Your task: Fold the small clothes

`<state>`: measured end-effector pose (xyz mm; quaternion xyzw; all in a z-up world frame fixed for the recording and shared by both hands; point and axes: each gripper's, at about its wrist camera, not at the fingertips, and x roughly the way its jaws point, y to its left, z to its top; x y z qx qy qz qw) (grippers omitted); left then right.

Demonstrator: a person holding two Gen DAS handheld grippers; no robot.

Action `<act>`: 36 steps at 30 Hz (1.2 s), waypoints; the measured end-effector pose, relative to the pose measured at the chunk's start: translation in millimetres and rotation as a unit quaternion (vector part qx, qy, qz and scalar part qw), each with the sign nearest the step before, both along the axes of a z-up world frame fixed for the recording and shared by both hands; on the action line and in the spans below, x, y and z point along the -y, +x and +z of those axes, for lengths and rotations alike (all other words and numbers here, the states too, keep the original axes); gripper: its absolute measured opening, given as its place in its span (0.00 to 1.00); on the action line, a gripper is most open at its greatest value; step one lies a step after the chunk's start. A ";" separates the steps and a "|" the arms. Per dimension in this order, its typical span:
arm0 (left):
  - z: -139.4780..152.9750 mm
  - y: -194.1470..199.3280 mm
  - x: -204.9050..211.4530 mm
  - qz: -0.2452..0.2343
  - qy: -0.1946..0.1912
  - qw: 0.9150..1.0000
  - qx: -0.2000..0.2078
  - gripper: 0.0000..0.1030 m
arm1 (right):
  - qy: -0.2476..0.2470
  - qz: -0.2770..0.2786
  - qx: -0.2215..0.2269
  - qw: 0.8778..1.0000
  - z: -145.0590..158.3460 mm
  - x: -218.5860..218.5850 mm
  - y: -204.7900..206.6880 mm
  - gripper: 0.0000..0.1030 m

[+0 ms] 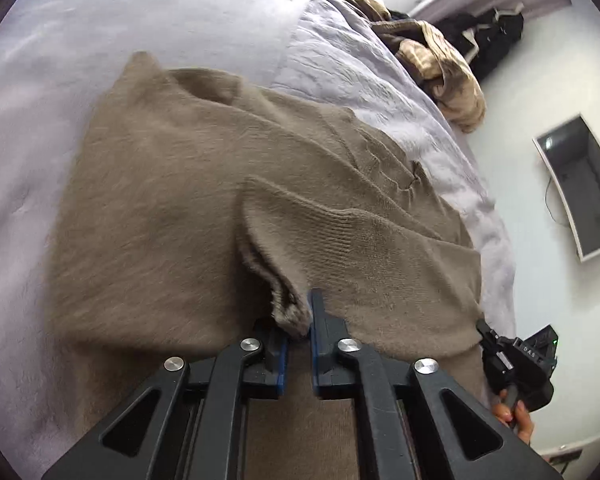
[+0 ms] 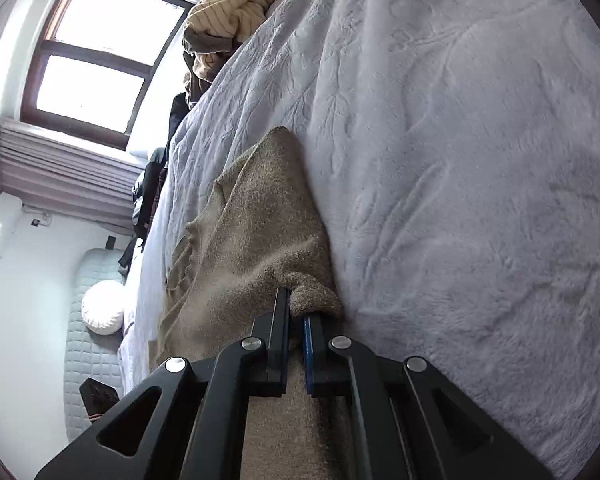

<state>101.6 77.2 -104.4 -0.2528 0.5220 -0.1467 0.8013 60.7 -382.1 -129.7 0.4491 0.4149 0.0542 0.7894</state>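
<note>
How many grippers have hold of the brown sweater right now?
2. The left gripper pinches a raised fold of the brown sweater near its lower edge; the right gripper clamps a bunched edge of it beside the white blanket.

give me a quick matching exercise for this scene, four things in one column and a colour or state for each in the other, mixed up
Things:
1. sweater
2. blanket
3. left tongs
4. striped cloth heap

Colour or state:
A. pale lilac, spread over the bed
B. yellow, bunched up at the far end of the bed
C. grey-brown, lying on the blanket
D. shut on a fold of knit fabric

Pairs: 1-C, 2-A, 3-D, 4-B
</note>
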 end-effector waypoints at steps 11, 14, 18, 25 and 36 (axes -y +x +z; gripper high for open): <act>39.1 -18.4 -26.0 0.013 0.107 0.993 0.055 0.15 | -0.061 0.051 0.024 0.997 50.0 9.0 -31.7 0.44; 49.8 -12.3 -7.5 -0.010 0.121 0.990 0.076 0.15 | -0.057 0.022 0.032 0.998 54.7 25.6 -25.6 0.54; 48.6 -3.1 15.8 -0.028 0.133 0.988 0.071 0.15 | -0.013 0.043 -0.019 0.999 20.2 21.6 8.1 0.53; 35.1 3.9 36.8 -0.047 0.175 0.982 0.059 0.15 | -0.174 0.125 -0.032 0.976 47.3 -19.2 25.8 0.14; 22.3 -8.1 18.3 -0.056 0.221 0.972 0.048 0.15 | -0.216 0.092 -0.059 0.970 44.0 -8.0 4.7 0.17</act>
